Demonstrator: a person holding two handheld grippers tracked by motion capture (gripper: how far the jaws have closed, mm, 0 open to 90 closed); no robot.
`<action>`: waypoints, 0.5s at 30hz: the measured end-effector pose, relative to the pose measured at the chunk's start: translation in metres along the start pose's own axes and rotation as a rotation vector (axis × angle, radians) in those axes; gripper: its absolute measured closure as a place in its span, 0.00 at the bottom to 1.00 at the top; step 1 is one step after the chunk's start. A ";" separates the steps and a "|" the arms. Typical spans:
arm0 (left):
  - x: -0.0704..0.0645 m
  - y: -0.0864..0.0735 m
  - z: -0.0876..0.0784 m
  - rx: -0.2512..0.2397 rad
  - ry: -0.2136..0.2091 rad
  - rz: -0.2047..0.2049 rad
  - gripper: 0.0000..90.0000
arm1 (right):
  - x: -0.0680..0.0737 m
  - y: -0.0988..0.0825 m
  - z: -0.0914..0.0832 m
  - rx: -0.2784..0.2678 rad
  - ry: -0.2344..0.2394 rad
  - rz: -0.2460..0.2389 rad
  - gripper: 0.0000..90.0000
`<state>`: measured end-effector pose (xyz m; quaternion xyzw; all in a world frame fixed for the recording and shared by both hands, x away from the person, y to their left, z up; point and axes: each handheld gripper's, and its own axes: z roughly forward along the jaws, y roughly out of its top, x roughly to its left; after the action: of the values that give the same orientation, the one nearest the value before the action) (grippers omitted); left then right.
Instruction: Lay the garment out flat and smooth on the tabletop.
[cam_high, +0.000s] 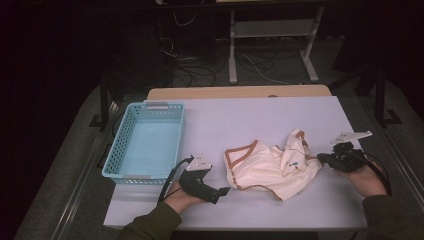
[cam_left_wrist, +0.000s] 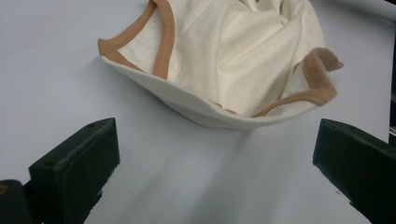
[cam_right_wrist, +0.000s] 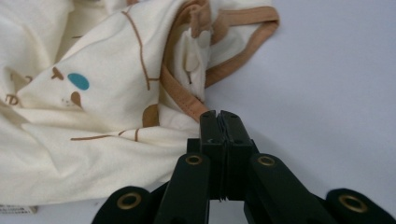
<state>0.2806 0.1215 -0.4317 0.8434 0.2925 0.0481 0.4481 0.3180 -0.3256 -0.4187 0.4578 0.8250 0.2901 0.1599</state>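
Seen from the high view: a cream garment (cam_high: 272, 167) with tan-brown trim, lying crumpled on the white table (cam_high: 240, 120), right of centre. Placed to its left, near the table's left edge, a light blue slotted basket (cam_high: 145, 142), inside it nothing discernible. Rested on the table just left of the garment, the left gripper (cam_high: 224, 191), held in the left hand (cam_high: 182, 197), jaws pointed toward the cloth. Viewed along the left gripper's own jaws: both black jaws standing wide apart with bare table between them, the garment's (cam_left_wrist: 224, 60) folded hem just beyond and untouched. Cut off at the top of that view, the far part of the garment.

Held at the garment's right edge, the right gripper (cam_high: 320, 158), gripped by the right hand (cam_high: 365, 177), a grey plate on top. Shown in the right gripper view: the right gripper (cam_right_wrist: 218, 114) with jaws pressed together, clamped on the tan trim of the garment (cam_right_wrist: 93, 116) where the edge met the tips. Hidden between the jaws, how much cloth was caught. Printed on the fabric, small brown shapes and a teal oval, too creased to be read as a picture. Cropped at the lower left corner, a small white label, text illegible. Lost in darkness beyond the table: cables and a pale frame on the floor.
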 end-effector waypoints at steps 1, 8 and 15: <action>0.000 0.000 0.000 0.002 0.000 0.000 0.00 | -0.002 0.001 0.001 -0.001 -0.002 0.001 0.97; 0.001 0.000 0.001 0.001 0.000 -0.005 0.00 | -0.017 0.010 0.008 -0.008 -0.023 0.029 0.97; 0.001 -0.001 0.001 0.003 -0.002 -0.004 0.00 | -0.036 0.026 0.020 -0.012 -0.059 0.054 0.97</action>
<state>0.2815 0.1213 -0.4333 0.8437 0.2938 0.0461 0.4470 0.3648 -0.3393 -0.4180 0.4873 0.8055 0.2857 0.1788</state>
